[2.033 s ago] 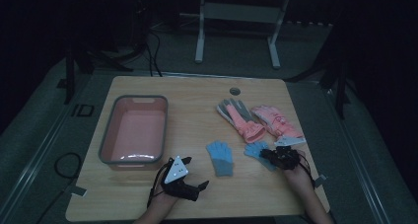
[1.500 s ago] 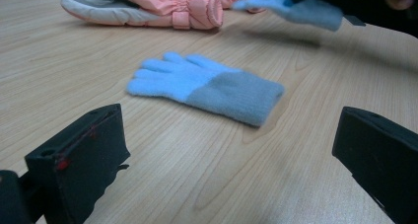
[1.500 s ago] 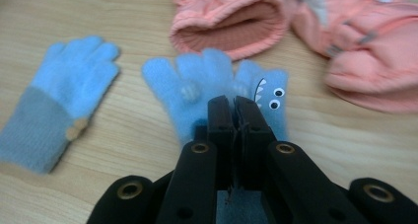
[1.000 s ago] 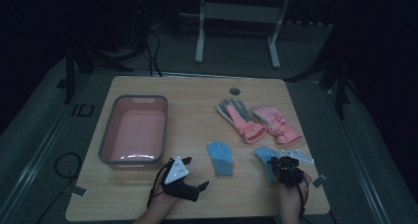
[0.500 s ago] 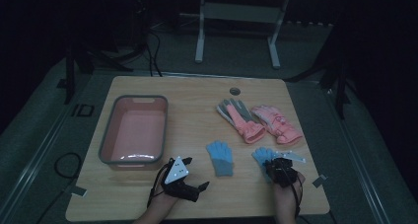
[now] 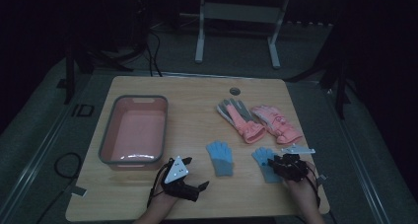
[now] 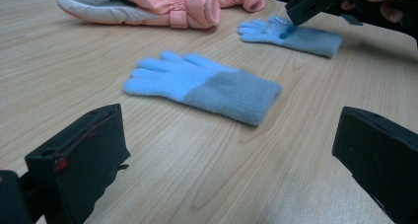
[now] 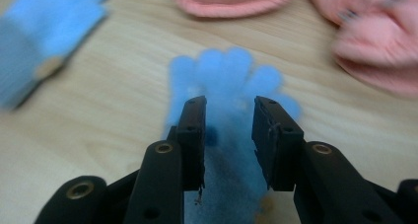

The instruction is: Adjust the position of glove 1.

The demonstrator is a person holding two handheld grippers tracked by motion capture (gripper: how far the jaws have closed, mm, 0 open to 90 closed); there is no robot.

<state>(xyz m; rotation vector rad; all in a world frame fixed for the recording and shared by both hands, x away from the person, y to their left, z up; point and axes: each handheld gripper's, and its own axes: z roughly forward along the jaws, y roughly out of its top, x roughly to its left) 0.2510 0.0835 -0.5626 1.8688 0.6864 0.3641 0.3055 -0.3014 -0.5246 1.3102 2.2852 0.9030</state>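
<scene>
The high view is dim and grainy, its surroundings nearly black; the table [image 6: 197, 93] is the brightest area. The left gripper view is evenly lit and mostly sharp. The right gripper view is bright but blurred beyond its tongs [image 8: 229, 135], softening the blue glove [image 8: 229, 81].

High view: fixed overhead cam on the person's side, looks forward and down, takes in the whole bench [image 6: 197, 93] plus floor beyond. Far off, low detail.

Left gripper view: sits low, just above the bench surface, looks out between its two wide-set jaws across the wood. Near blue glove [image 7: 202, 86] at mid-range; right claw [image 7: 296, 9] on the far blue glove [image 7: 291, 32] in the top right corner.

Right gripper view: steep downward look, very close to that far glove [image 8: 231, 86], background blurred.

Overlap: all three views share both blue gloves and the pink gloves [image 6: 256, 119].
</scene>
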